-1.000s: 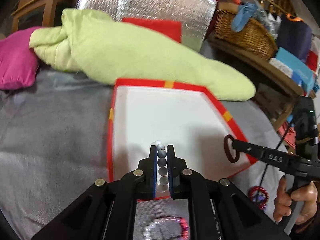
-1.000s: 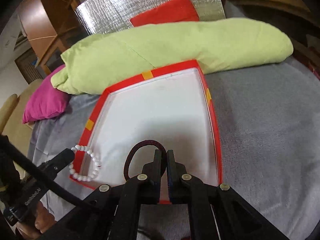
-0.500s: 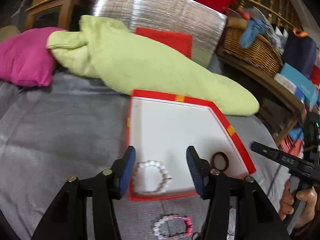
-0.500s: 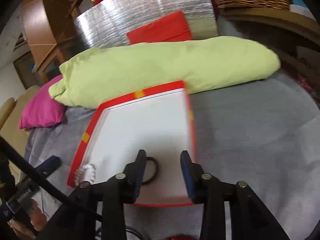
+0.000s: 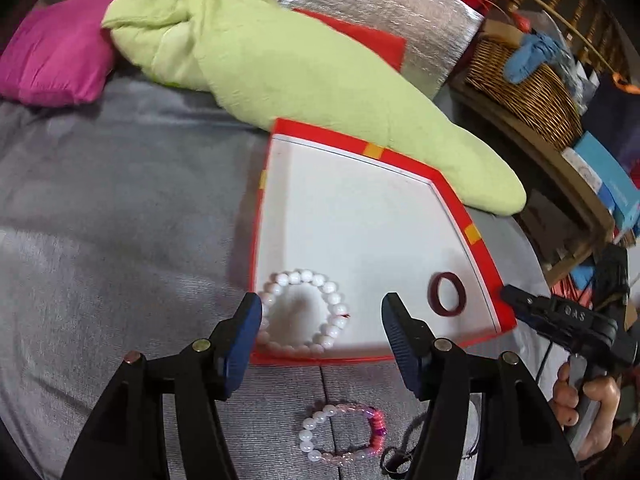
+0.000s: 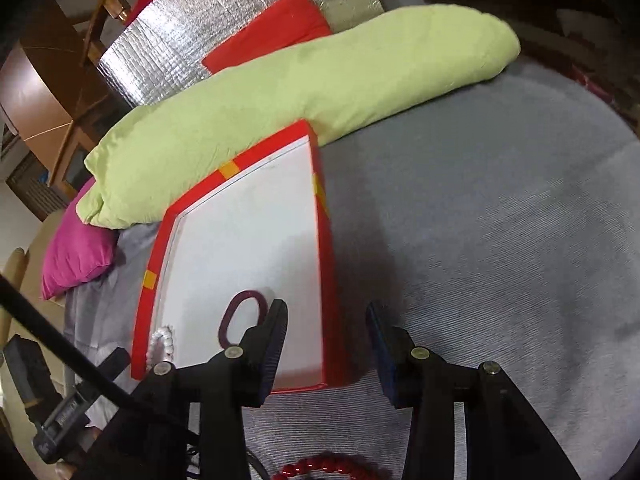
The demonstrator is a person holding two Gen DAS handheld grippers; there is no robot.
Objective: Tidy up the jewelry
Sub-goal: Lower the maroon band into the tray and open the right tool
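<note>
Grey bedspread [image 5: 120, 220], red box [image 5: 486, 258], right gripper [image 5: 510, 294] lettered "OAS", both grippers' fingers released.

Tray [image 5: 482, 248] far half bare; green pillow [image 5: 320, 80] blocks far rim; grey cover [image 6: 480, 220] right open.

A grey bedspread [image 5: 120, 208] carries the red tray [image 5: 480, 240], green pillow [image 5: 304, 68] and pink-white bracelet [image 5: 344, 436]

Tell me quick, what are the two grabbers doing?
Left gripper: just opened, holding nothing.
Right gripper: open, holding nothing.
</note>
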